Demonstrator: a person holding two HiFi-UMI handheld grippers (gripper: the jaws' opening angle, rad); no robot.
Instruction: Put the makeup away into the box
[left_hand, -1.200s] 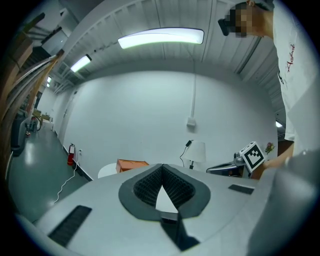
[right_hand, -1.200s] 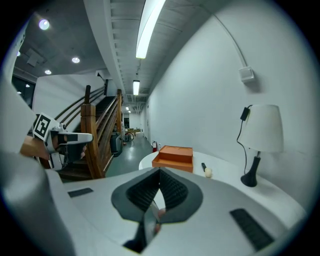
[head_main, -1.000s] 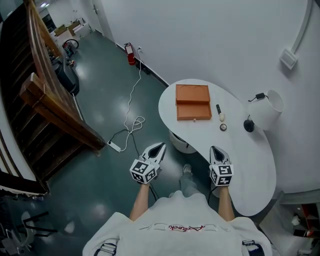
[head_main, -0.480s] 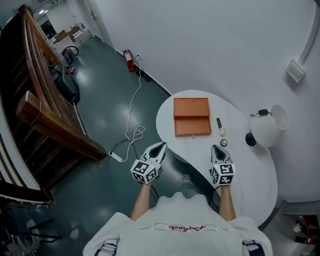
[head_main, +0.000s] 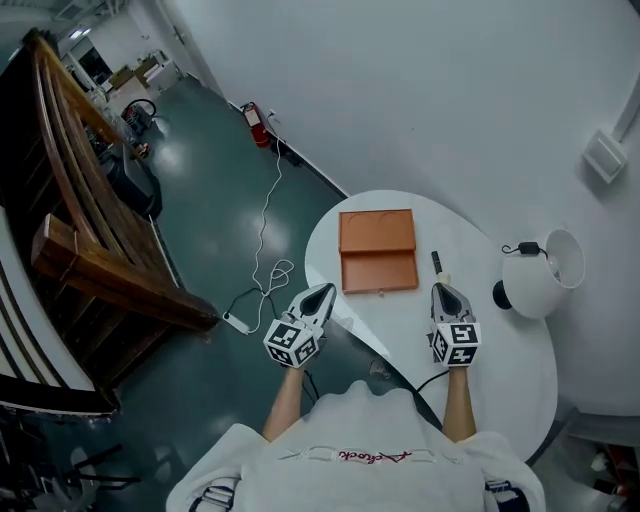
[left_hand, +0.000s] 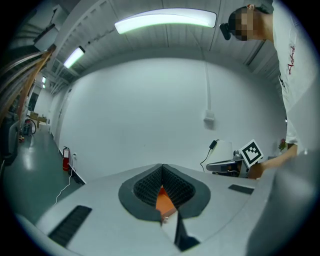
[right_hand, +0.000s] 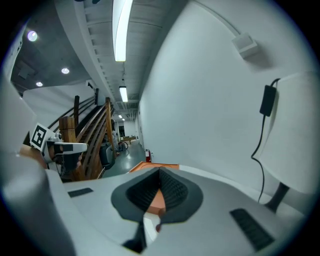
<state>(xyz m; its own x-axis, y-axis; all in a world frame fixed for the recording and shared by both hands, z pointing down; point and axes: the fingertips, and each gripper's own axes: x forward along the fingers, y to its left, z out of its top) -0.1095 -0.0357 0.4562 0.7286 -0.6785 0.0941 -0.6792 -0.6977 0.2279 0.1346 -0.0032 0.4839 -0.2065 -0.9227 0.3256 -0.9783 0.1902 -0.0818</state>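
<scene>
**Table** (head_main: 500, 350): white, rounded, set against a white wall.

**Box** (head_main: 378, 251): orange and open, with the lid laid flat toward the wall. It sits near the table's left edge. It also shows through the gap under the jaws in the left gripper view (left_hand: 164, 202) and past the jaws in the right gripper view (right_hand: 150, 166). Nothing can be seen inside it.

**Makeup stick** (head_main: 436, 262): black and slim. It lies on the table just right of the box, outside it, and just ahead of the right gripper's tip. No other makeup can be made out with certainty.

**Left gripper** (head_main: 325, 289) (left_hand: 161, 167): its jaws are closed tip to tip with nothing between them. It is at the table's near-left edge, apart from the box and pointing toward it.

**Right gripper** (head_main: 443, 289) (right_hand: 160, 171): its jaws are closed and empty. It is over the table, right of the box.

**Lamp** (head_main: 545, 272): white shade on a dark base, at the table's right edge by the wall.

**Person** (head_main: 360, 455): in a white shirt, with both forearms stretched forward to the grippers.

**Surroundings**: dark green floor (head_main: 200, 200); a white cable (head_main: 262, 235) trailing across it; a red extinguisher (head_main: 248, 108) at the wall; a wooden staircase (head_main: 100, 260) at left.
</scene>
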